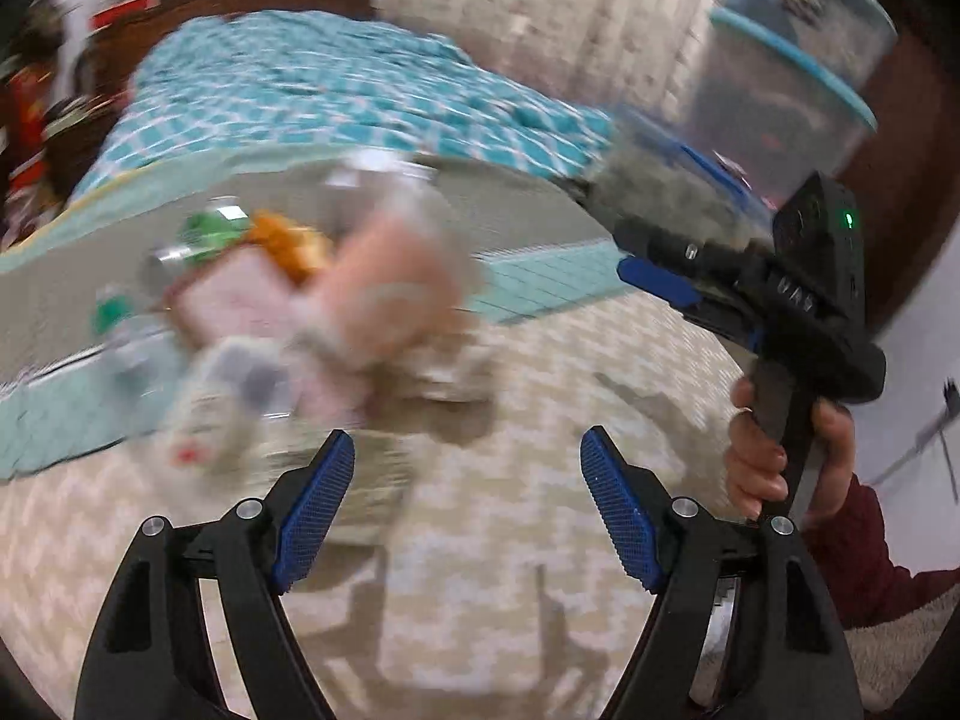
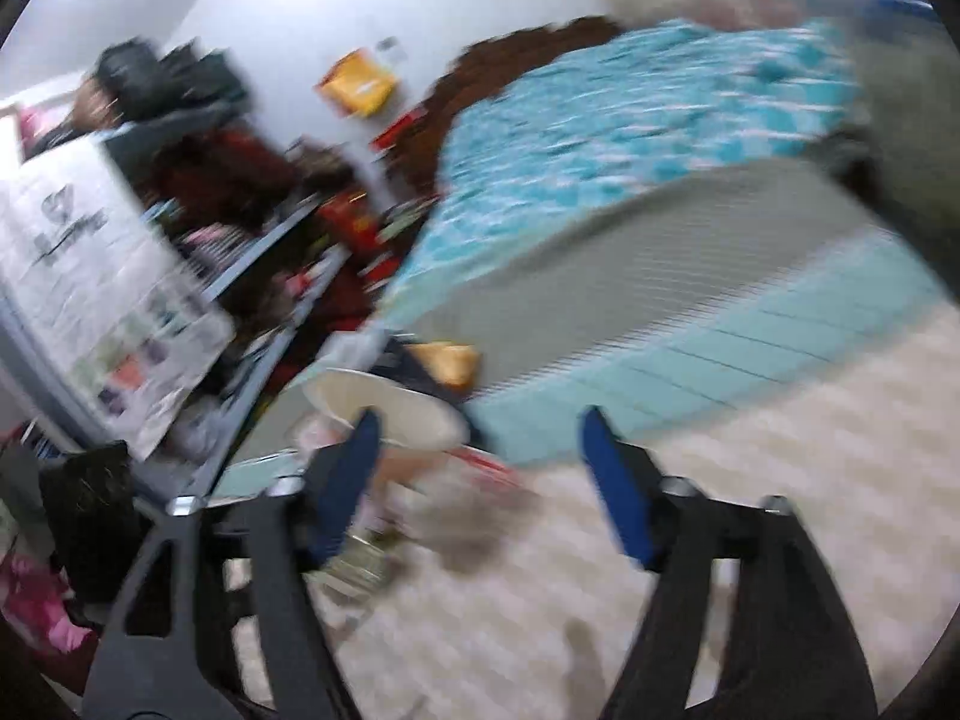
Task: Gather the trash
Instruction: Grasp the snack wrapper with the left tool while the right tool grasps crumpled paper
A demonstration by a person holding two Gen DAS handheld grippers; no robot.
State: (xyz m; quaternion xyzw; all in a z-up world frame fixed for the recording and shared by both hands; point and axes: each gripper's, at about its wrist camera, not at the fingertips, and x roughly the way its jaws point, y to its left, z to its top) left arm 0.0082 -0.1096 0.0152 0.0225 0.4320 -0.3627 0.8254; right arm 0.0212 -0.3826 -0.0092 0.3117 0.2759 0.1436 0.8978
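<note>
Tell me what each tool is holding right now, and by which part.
Nothing is held. The left tool and the right tool are both open and empty, short of the trash pile.

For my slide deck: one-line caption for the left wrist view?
Open left hand-held gripper faces a blurred trash pile on the floor by the bed.

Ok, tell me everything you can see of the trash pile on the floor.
The trash pile is a blurred heap lying on the pale patterned floor against the bed's edge. It shows crumpled pinkish and clear plastic, an orange wrapper, green scraps and a white bowl-like piece. No gripper touches it; both sets of jaws stand open and empty.
</note>
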